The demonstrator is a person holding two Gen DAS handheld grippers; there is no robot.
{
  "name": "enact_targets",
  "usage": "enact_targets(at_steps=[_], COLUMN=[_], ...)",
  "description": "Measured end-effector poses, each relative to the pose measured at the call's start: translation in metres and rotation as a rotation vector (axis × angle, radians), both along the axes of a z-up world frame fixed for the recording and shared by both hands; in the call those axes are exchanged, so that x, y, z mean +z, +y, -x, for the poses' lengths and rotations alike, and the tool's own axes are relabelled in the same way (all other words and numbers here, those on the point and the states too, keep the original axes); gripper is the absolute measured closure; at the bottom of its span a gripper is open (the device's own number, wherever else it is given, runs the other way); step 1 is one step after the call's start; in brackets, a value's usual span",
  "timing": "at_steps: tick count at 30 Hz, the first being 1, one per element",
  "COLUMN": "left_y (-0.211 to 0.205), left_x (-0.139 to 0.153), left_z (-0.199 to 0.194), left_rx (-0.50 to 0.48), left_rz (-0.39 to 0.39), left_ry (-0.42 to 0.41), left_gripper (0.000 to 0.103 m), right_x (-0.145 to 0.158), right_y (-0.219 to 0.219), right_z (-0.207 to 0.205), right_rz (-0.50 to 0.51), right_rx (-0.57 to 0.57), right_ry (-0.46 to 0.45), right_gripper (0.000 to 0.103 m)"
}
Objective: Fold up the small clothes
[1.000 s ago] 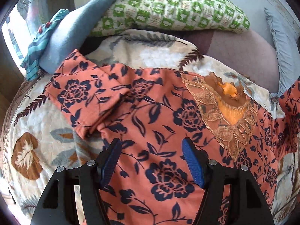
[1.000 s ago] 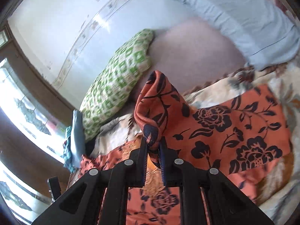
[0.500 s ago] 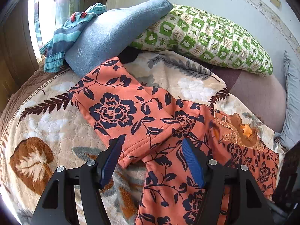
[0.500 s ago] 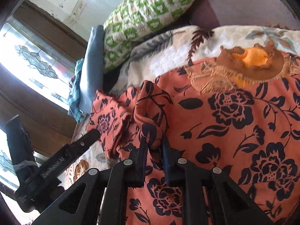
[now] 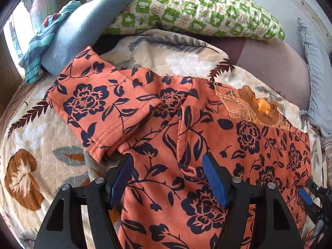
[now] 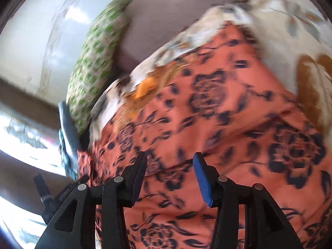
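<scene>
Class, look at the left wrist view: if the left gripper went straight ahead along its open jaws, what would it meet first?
Most likely the orange floral garment. The left gripper points over its folded-in flap, which lies directly ahead; the quilt comes only beyond that. Depth is hard to judge here.

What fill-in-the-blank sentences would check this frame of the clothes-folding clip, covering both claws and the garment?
1. The left claw is ____, holding nothing.
2. The right claw is ____ above the orange floral garment.
3. The pillow behind the garment is checked white and ____.
4. One sleeve lies ____ the bedspread, left of the garment's body.

Missing words: open; open; green; on
</scene>
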State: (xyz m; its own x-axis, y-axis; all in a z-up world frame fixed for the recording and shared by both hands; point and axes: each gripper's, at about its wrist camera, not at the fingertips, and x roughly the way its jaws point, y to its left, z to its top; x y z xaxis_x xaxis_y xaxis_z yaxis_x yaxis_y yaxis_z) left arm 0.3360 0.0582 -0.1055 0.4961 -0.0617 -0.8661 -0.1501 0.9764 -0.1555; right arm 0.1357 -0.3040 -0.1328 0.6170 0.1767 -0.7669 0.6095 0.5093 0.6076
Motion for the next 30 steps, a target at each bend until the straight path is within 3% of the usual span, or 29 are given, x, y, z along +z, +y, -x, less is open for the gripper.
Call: enact_targets(at_steps=[3,6,7,8,9,11,13,16,19,21,25,27,30], left_y=[-0.019,-0.043,-0.05,-0.056,-0.061,-0.069,-0.077,-0.09,-0.094,-0.081,-0.042,-0.038,-0.055], left_x=[0.0,0.002,0.002,0.002,0.004,0.005,-0.004,-0.038,-0.035,-0.025,0.003,0.009,0.004], left_z=[-0.004,-0.017,-0.023,-0.028,-0.032,-0.038,-0.043,-0.054,-0.05,-0.048,-0.046,-0.045,-0.043], left_rx=[-0.035,-0.067,-0.076,-0.088,-0.099,-0.092,-0.087,-0.1,-0.124,-0.122,-0.026,-0.016,-0.067], left_rz=[0.042,-0.001,-0.021,-0.028,-0.027,-0.043,-0.075,-0.118,-0.148,-0.073,0.041,0.094,0.11], left_ry=[0.028,0.039,0.058,0.075,0.079,0.06,0.069,0.18,0.144,0.14,0.063,0.061,0.079], left_gripper=[0.035,0.035,0.04,0.043,0.046,0.046,0.046,0.046,0.046,0.047,0.048,0.048,0.048], right_x=[-0.015,-0.028,-0.031,-0.03,-0.022,-0.005,-0.011,-0.043,-0.028,-0.013,0.023,0.029,0.025], right_y=[-0.04,-0.063,-0.069,-0.074,-0.076,-0.084,-0.101,-0.115,-0.108,-0.101,-0.091,-0.088,-0.078], right_z=[0.017,0.011,0.008,0.006,0.004,0.012,0.024,0.029,0.027,0.033,0.051,0.046,0.027], right_rz=[-0.052,-0.101,-0.136,-0.145,-0.122,-0.038,-0.017,-0.085,-0.03,-0.012,0.056,0.076,0.08], right_rx=[-0.122,-0.189,-0.198,-0.197,-0.195,-0.211,-0.261,-0.234,-0.177,-0.148,-0.147,-0.141,-0.095], right_ry=[-0.029,-0.066,-0.084,-0.094,-0.122,-0.172,-0.135,-0.026,-0.015,-0.009,-0.127,-0.154,-0.148], right_gripper=[0.055,0.056,0.061,0.092,0.099,0.099,0.099,0.099,0.093,0.092,0.09,0.078,0.078])
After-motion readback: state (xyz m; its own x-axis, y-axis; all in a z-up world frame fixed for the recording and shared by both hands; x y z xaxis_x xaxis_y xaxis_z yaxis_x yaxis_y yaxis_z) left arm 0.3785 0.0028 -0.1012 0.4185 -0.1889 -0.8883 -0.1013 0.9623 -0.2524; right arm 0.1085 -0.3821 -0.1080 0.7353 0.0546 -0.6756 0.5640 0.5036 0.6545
